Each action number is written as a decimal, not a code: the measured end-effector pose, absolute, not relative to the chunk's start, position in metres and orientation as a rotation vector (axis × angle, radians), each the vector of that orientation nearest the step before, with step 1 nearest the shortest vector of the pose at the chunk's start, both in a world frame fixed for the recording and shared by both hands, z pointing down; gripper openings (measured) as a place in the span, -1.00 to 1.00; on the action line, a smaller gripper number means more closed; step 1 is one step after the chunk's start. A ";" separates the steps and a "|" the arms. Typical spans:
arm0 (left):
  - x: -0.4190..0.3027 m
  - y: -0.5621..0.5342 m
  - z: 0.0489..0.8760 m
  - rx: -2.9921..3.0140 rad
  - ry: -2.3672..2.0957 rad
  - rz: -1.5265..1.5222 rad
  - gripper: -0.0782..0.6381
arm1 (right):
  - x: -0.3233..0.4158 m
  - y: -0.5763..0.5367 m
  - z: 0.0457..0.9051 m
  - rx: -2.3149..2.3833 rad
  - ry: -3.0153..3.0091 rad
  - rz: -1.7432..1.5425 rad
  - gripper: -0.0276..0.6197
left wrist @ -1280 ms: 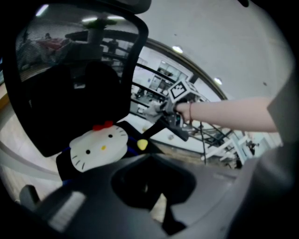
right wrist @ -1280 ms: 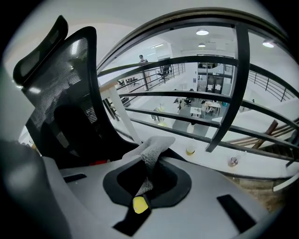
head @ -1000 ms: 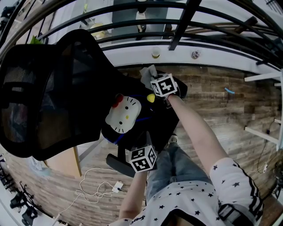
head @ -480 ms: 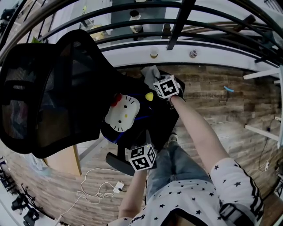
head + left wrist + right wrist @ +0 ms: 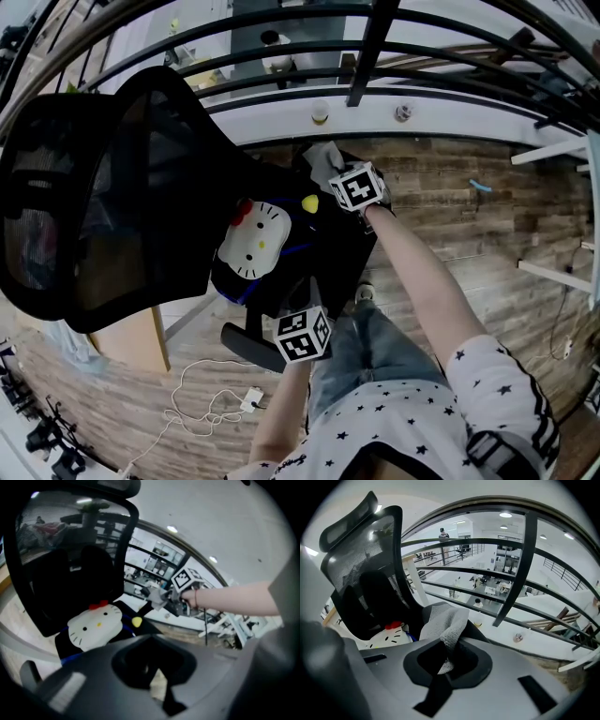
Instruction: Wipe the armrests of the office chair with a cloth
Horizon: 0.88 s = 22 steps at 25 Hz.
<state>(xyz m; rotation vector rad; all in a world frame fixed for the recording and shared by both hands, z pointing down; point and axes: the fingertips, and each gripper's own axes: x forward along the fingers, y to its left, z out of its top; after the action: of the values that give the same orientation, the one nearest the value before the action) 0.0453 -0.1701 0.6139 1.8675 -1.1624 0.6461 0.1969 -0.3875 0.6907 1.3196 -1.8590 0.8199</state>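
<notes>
Grey cloth (image 5: 443,620) is bunched and clamped between the closed jaws of the right gripper (image 5: 447,657), its free fold standing up above them. It sits on the far armrest (image 5: 478,631) of the office chair (image 5: 94,187), at the side nearest the railing (image 5: 375,47). The railing's dark bars and a white ledge run close behind that armrest. Two small round things (image 5: 321,112) stand on the ledge.

On the seat between the armrests lies a white cat-face cushion (image 5: 251,242) with a red bow, and a small yellow thing (image 5: 309,202) lies just beside it. The tall black mesh back rises to the left and blocks the view that way.

The left gripper (image 5: 157,670) hangs over the near armrest (image 5: 246,342). Its jaws look drawn together with nothing between them. A white cable with a plug (image 5: 248,398) lies on the wooden floor (image 5: 450,216) beneath it, beside the person's knee.
</notes>
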 end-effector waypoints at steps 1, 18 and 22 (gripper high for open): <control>0.046 -0.169 0.614 1.870 -1.162 0.646 -0.76 | 0.199 -0.386 0.691 1.322 -1.856 0.819 -0.82; 0.065 -0.154 0.610 1.900 -1.133 0.656 -0.76 | 0.233 -0.354 0.690 1.348 -1.817 0.816 -0.82; 0.068 -0.152 0.608 1.904 -1.131 0.655 -0.76 | 0.239 -0.348 0.690 1.352 -1.813 0.808 -0.82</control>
<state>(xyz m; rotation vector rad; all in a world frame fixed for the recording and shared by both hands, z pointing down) 0.0684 -0.1518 0.6082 1.9037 -1.1306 0.6545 0.2391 -0.3482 0.6898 1.3515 -1.8134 0.8079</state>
